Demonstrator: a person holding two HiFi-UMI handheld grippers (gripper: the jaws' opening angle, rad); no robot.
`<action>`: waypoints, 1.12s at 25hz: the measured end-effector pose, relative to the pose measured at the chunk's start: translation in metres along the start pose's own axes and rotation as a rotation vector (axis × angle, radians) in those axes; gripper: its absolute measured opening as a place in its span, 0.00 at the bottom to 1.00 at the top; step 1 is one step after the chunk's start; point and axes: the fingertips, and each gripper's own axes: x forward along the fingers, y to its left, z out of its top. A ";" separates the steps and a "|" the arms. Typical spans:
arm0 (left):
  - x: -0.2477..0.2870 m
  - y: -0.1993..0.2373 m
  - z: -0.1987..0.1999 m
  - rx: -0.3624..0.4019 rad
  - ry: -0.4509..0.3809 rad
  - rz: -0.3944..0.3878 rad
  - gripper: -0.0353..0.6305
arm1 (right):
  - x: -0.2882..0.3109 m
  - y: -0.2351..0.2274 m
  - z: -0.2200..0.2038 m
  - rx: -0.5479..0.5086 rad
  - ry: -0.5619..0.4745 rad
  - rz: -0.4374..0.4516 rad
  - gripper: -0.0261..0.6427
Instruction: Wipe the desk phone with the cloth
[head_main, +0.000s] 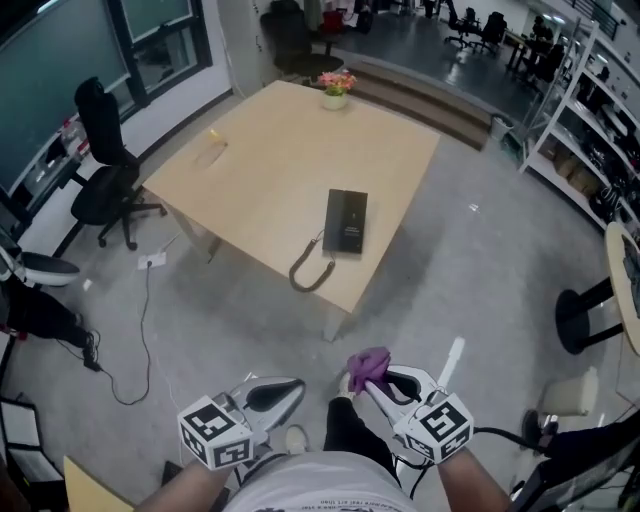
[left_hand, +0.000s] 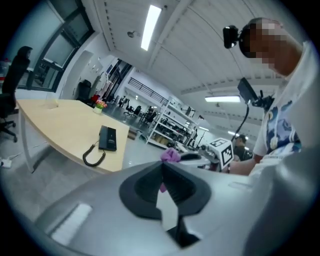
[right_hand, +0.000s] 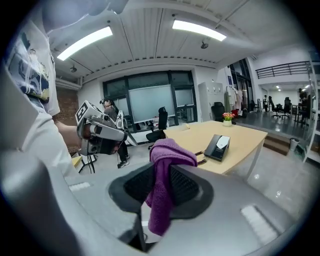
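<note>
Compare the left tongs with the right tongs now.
The left tongs are shut on nothing; the right tongs are shut on the purple cloth. The left tongs' jaws meet; the right tongs' jaws are parted by cloth. Both hang short of the desk phone.

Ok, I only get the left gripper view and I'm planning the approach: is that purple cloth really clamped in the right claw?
Observer: Yes. The right gripper view shows the right claw shut on the purple cloth, which folds over the top and hangs down between the jaws.
Operator: Anything on the floor on the way?
Observer: The head view shows a black cable running from a small white box, left of the table and off the straight line to the desk phone.
</note>
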 end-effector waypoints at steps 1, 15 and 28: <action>-0.010 -0.007 -0.008 0.003 0.000 -0.008 0.06 | -0.003 0.017 -0.003 -0.001 0.001 -0.001 0.18; -0.048 -0.081 -0.081 0.067 0.065 0.044 0.06 | -0.082 0.118 -0.028 -0.082 -0.038 0.047 0.18; 0.003 -0.216 -0.121 0.059 0.039 0.049 0.06 | -0.203 0.132 -0.089 -0.109 -0.059 0.075 0.18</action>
